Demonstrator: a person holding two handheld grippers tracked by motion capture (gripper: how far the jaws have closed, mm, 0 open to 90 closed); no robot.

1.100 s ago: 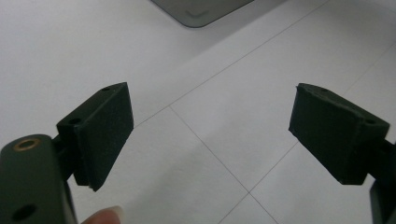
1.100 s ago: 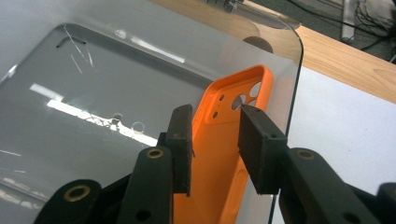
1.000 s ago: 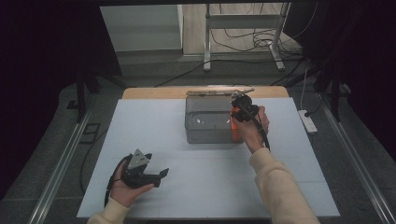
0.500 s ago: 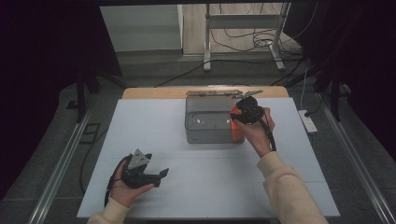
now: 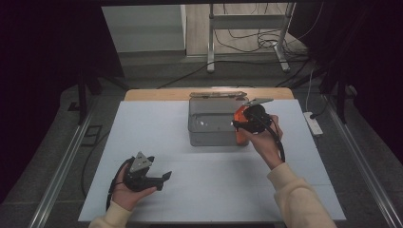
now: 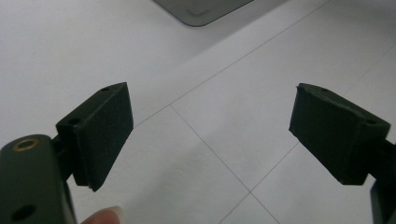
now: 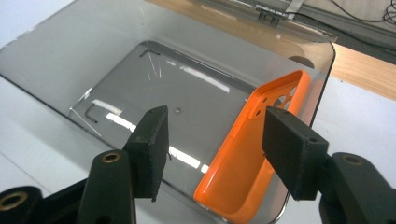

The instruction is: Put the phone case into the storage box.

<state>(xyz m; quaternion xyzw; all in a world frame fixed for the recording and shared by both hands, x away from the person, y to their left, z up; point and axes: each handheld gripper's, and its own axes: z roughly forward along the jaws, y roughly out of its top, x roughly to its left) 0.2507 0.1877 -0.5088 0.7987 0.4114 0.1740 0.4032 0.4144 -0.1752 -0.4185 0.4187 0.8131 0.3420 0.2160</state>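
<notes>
One case (image 7: 254,154) already in tray (image 7: 93,60), leaning on wall; right tool (image 7: 212,151) jaws just opening, released; left tool (image 6: 210,135) open, idle above worktop (image 6: 56,46)

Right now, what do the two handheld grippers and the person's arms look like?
Both are black handheld units. The left gripper carries a grey three-cornered plate on top; the right gripper trails a black cable. Each has two flat, blocky black jaws with small screw holes and a brass-coloured insert at the base. The sleeves are cream.
</notes>
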